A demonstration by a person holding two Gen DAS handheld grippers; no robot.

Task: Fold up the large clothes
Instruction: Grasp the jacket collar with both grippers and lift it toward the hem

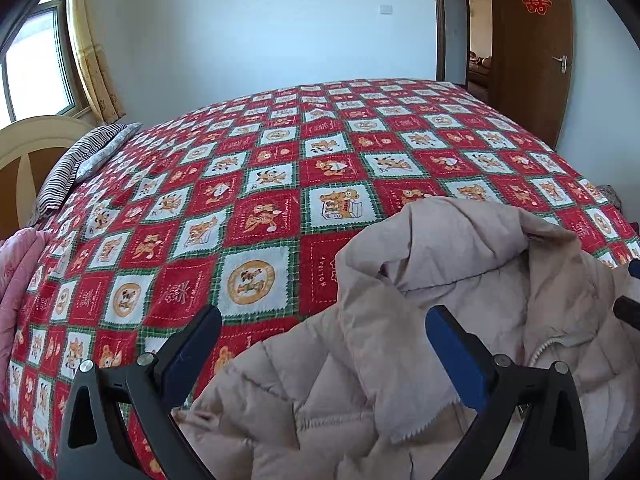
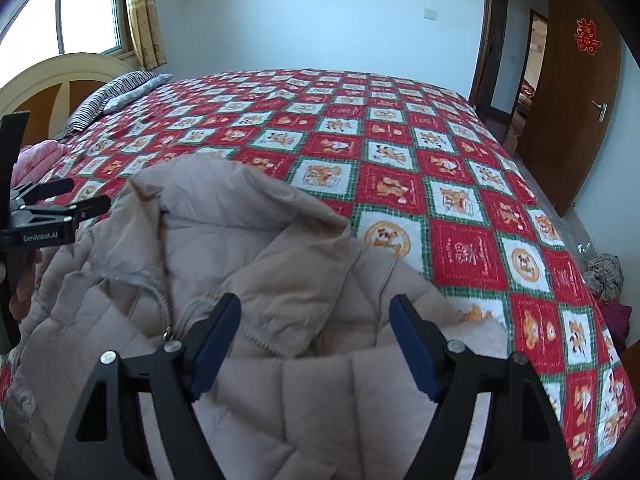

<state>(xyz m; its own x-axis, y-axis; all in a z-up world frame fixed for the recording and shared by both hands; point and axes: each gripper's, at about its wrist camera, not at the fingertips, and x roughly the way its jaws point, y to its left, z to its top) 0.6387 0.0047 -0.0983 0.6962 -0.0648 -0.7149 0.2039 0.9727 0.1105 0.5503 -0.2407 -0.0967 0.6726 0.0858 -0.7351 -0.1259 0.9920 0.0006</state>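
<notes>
While both tools hover above it, the beige quilted puffer jacket [image 2: 288, 300] lies crumpled at the near edge of the bed [image 2: 400, 136], which is covered by a red, white and green checked quilt with cartoon squares [image 1: 256, 200].

Left hand-held gripper [image 1: 324, 344]: jaws spread wide, holding nothing. Its right blue-padded finger [image 1: 456, 356] sits over the jacket's quilted front; its left finger is above bare quilt, just beside the jacket's left hem. The jacket fills the lower right of the left wrist view, hood raised and open, zipper [image 1: 540, 350] showing near the right finger.

Right hand-held gripper [image 2: 316, 340]: jaws likewise wide apart, empty, both fingers poised over the jacket's collar and chest. Whether the pads touch the fabric cannot be told. The left tool shows at the left border of the right wrist view, beside the jacket's shoulder.

Elsewhere: striped pillow [image 1: 80, 160] at the bed's far left corner by the cream headboard [image 2: 60, 76]; pink folded cloth [image 1: 20, 280] at the left edge; brown wooden door [image 1: 528, 48] beyond the far right corner.
</notes>
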